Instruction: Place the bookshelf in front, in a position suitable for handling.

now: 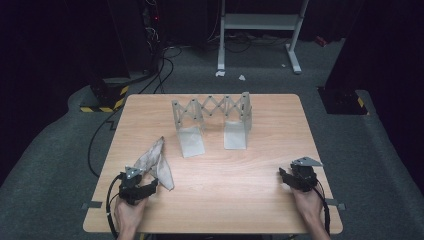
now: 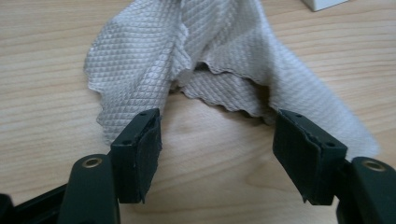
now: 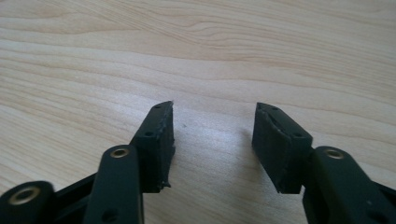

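A grey waffle-textured cloth (image 1: 156, 162) lies crumpled on the left part of the wooden table (image 1: 235, 200). My left gripper (image 1: 151, 186) rests low at the cloth's near end, jaws open. In the left gripper view the cloth (image 2: 187, 51) spreads just beyond the jaws, its wavy hem near the tips. The left gripper (image 2: 217, 123) has bare wood between its pads and pinches nothing. My right gripper (image 1: 283, 175) sits at the table's right side, far from the cloth. In its own view the right gripper (image 3: 212, 114) stands open over bare wood.
A grey scissor-lattice stand (image 1: 212, 111) with two flat feet stands at the back middle of the table. Beyond the table, a white desk frame (image 1: 260, 22) and black cables (image 1: 165, 65) are on the dark floor.
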### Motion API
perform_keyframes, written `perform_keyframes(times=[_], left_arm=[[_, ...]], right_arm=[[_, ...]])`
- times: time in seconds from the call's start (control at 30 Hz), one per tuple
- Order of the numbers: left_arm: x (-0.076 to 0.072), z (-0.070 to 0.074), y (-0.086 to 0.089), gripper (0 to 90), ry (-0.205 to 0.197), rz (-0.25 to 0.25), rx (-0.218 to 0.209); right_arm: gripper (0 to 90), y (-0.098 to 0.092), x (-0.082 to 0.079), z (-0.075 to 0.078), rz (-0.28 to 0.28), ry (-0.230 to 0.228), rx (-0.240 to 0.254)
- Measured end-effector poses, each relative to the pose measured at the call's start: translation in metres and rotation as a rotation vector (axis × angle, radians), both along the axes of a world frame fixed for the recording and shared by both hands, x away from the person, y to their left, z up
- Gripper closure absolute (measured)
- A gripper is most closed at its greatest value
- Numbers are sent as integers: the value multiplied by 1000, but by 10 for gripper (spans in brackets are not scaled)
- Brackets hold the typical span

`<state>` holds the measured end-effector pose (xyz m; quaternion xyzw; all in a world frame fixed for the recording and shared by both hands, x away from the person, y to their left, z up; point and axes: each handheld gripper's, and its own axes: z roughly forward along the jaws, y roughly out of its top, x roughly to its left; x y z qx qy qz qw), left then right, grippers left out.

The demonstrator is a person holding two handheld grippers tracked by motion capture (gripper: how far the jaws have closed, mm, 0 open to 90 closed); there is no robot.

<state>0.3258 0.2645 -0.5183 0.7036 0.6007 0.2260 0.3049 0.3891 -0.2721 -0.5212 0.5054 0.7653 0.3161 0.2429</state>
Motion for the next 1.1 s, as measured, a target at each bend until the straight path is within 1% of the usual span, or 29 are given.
perform_keyframes(times=[0.03,0.1,0.17,0.23,0.27,0.3,0.33,0.4,0.63,1.1], left_arm=[[1,-1,0,328,-2,3,6],[2,-3,1,327,-12,12,12],[3,-4,1,326,-20,22,17],[4,-5,1,317,-30,31,25],[5,-7,0,314,-39,34,30],[4,-7,-1,314,-46,32,41],[4,-8,-1,310,-57,35,39],[3,-10,-2,308,-70,43,35],[3,-10,-2,313,-76,62,36],[2,-10,-2,312,-75,65,32]], right_arm=[[465,0,-2,-2,3,-23,-6],[448,0,-3,-2,-1,-27,-12],[440,-1,-2,-2,-3,-19,-2],[418,-4,-1,-2,-7,4,28],[411,-6,0,-2,-6,8,42],[407,-5,0,-2,-6,7,38],[402,-4,0,-2,-4,8,32],[391,-4,1,-2,0,10,34],[383,-4,1,-2,0,12,35],[378,-4,1,-2,-1,11,34]])
